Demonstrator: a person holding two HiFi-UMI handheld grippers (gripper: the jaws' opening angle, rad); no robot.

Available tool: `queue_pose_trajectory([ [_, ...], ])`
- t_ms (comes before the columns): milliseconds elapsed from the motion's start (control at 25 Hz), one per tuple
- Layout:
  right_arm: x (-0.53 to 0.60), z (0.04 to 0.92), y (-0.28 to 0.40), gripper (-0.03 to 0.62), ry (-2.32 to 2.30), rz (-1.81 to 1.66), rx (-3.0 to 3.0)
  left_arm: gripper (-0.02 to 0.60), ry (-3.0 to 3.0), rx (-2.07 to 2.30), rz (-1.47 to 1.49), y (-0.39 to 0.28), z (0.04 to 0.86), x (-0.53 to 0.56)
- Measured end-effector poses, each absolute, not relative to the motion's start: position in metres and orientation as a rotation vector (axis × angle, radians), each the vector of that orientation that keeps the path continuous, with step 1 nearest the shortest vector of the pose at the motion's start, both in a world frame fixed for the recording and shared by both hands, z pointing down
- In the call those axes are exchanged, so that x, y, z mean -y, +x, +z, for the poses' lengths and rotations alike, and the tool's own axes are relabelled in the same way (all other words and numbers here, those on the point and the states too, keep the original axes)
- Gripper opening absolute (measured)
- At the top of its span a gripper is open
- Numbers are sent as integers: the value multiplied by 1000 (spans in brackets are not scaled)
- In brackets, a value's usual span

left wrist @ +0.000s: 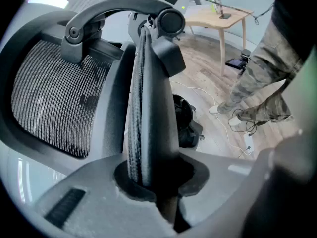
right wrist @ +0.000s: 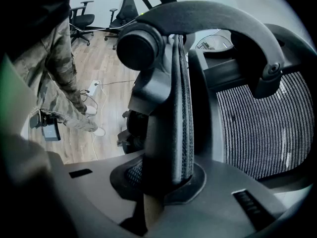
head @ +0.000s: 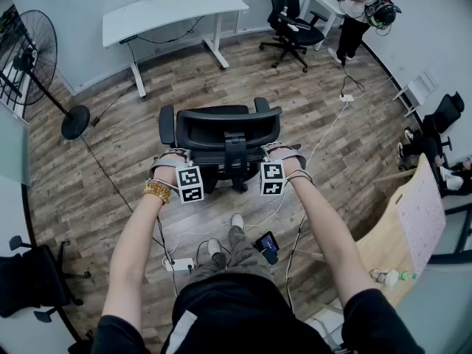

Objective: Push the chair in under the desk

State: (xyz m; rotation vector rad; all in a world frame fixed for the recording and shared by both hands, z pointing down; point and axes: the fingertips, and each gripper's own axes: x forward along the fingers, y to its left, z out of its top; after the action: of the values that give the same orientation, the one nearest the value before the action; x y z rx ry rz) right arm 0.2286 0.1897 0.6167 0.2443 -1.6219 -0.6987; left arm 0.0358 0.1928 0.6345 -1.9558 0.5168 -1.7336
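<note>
A black mesh office chair [head: 221, 135] stands on the wood floor just in front of me, its back toward me. The white desk [head: 173, 9] is well beyond it, at the far wall. My left gripper [head: 175, 167] is shut on the left edge of the chair's backrest [left wrist: 143, 123], which runs up between the jaws in the left gripper view. My right gripper [head: 283, 158] is shut on the right edge of the backrest [right wrist: 176, 108] in the same way. The curved headrest bar [left wrist: 114, 6] arches above.
A standing fan [head: 29, 57] is at the far left. A second office chair [head: 291, 21] and a person [head: 361, 13] are at the back right. A power strip [head: 177, 264] and cables lie by my feet. A light wooden table [head: 402, 227] is on the right.
</note>
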Motion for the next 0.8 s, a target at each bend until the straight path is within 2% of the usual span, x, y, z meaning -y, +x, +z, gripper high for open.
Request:
queue_pose_trajectory([
  [800,-130,615,225,43,250,-722,1628,54,-1943,-534,-1736,32,631,-135],
])
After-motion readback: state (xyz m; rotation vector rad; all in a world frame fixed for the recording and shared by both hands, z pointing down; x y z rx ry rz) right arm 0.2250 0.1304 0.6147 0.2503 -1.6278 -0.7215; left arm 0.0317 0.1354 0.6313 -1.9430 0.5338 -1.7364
